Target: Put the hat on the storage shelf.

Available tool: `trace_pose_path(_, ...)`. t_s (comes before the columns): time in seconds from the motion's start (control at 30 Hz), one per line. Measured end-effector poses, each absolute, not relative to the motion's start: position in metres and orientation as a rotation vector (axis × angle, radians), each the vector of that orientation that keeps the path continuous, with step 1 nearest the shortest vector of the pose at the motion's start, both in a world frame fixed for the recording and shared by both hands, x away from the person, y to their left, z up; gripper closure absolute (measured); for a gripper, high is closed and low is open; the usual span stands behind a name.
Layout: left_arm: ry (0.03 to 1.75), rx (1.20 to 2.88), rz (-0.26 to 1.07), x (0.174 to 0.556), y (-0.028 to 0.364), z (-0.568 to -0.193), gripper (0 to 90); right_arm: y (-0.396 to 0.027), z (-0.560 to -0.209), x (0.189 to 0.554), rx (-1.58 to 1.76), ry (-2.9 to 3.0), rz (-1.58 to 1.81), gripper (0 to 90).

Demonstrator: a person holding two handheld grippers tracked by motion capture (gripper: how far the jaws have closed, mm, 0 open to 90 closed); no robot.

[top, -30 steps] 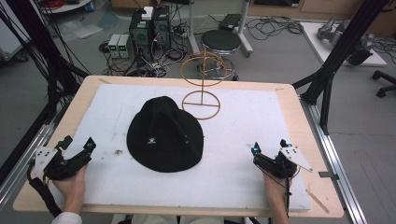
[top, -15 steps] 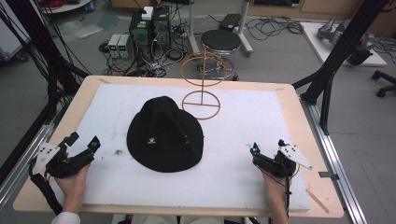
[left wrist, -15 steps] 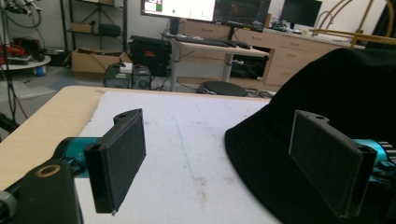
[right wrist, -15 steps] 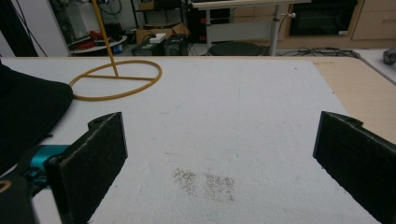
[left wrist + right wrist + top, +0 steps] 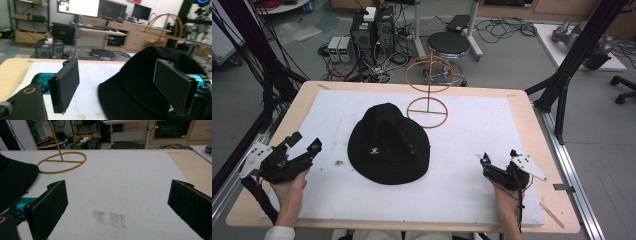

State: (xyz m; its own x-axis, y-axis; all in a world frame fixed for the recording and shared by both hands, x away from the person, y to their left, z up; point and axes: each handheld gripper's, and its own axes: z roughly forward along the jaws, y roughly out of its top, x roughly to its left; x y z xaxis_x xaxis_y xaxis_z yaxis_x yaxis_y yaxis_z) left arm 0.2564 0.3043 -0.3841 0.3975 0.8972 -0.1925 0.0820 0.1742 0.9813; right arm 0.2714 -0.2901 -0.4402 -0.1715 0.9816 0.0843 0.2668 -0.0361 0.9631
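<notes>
My left gripper (image 5: pixel 304 144) sits at the left edge of the white foam mat (image 5: pixel 472 200), held in my left hand (image 5: pixel 289 187). Its jaws are spread wide apart and grasp nothing. It points toward the black hat (image 5: pixel 388 145), which lies near it but apart from it. In the left gripper view, the two black pads (image 5: pixel 65 85) stand far apart, and the hat (image 5: pixel 140 82) rises ahead between them, closer to the pad on that view's right.

The black hat rests brim down near the middle of the mat, with a small white emblem on the side facing me. Just behind it, toward the far edge of the mat, stands a golden wire hat stand (image 5: pixel 428 90): a flat ring base on the mat, a thin upright rod, and a larger hoop on top. The brim lies just beside the ring base.

My right gripper (image 5: pixel 497 161) rests at the right near corner of the mat, well apart from the hat. In the right gripper view, its jaws are released and wide, with bare mat and a patch of dark specks (image 5: pixel 108 217) between them.
</notes>
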Motion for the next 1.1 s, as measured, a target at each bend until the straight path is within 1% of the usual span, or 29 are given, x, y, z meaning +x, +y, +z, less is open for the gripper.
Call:
trace_pose_path(0.47,0.914,1.349,0.615,0.274,0.269,-0.361,20.5,-0.29,-0.44,0.272,1.346,1.526,1.24,1.8)
trace_pose_path(0.6,0.902,1.384,0.535,0.29,0.254,-0.364,20.5,-0.288,-0.44,0.272,1.343,1.524,1.227,1.8)
trace_pose_path(0.8,0.888,1.446,0.502,0.306,0.235,-0.366,20.5,-0.288,-0.44,0.272,1.317,1.519,1.224,1.8)
trace_pose_path(1.1,0.903,1.501,0.482,0.317,0.225,-0.367,21.5,-0.286,-0.44,0.272,1.307,1.52,1.214,1.8)
